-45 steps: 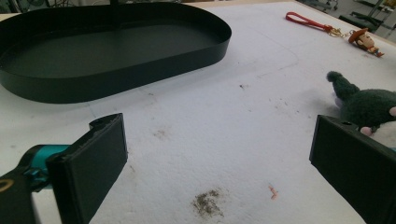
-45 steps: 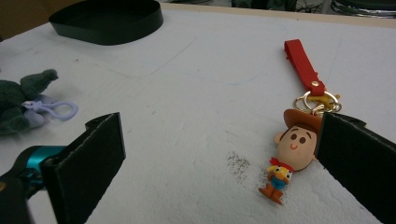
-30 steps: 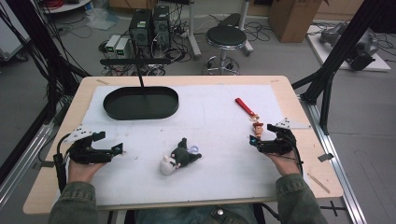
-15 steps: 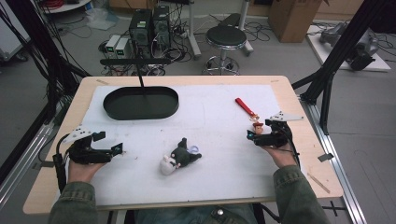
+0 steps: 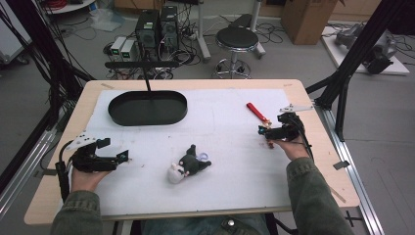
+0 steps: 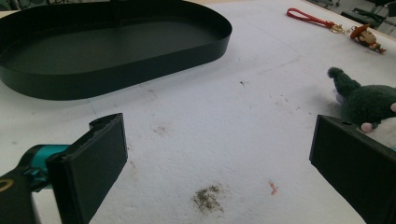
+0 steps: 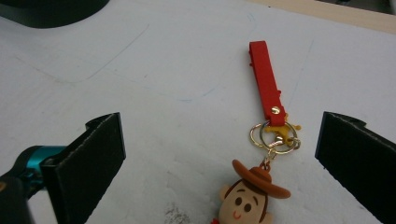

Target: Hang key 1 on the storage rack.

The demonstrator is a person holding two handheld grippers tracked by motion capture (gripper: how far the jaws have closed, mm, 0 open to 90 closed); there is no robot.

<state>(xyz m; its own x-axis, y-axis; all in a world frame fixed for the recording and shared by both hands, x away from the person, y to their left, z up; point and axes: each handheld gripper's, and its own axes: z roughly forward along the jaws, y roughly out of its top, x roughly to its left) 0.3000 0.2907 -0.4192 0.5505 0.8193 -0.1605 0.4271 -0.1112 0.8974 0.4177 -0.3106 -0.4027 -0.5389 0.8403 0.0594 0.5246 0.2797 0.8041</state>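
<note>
The right gripper (image 5: 265, 131) hangs low over the white mat with its jaws spread wide and nothing between them, and the cowboy keychain (image 7: 258, 182) lies flat right under it: the little figure's head sits between the two black jaws, nearer the far-side one, with the gold rings (image 7: 273, 135) just ahead and the red strap (image 7: 265, 81) running on away from the tips. From where I stand the trouble is plain enough. The figure is low and rounded, so if the jaws close while riding too high they may skate over the hat and pinch air, or nip only the rings and leave the figure swinging loose. Off-centre as it is, one jaw would likely touch first and shove the whole thing sideways across the mat (image 5: 230, 122). The left gripper (image 5: 122, 156) rests well away, also gaping and empty, with the dark plush toy (image 6: 369, 102) just beyond its one jaw and the black oval tray (image 6: 116, 70) farther ahead; a careless sweep there could knock the plush.
</note>
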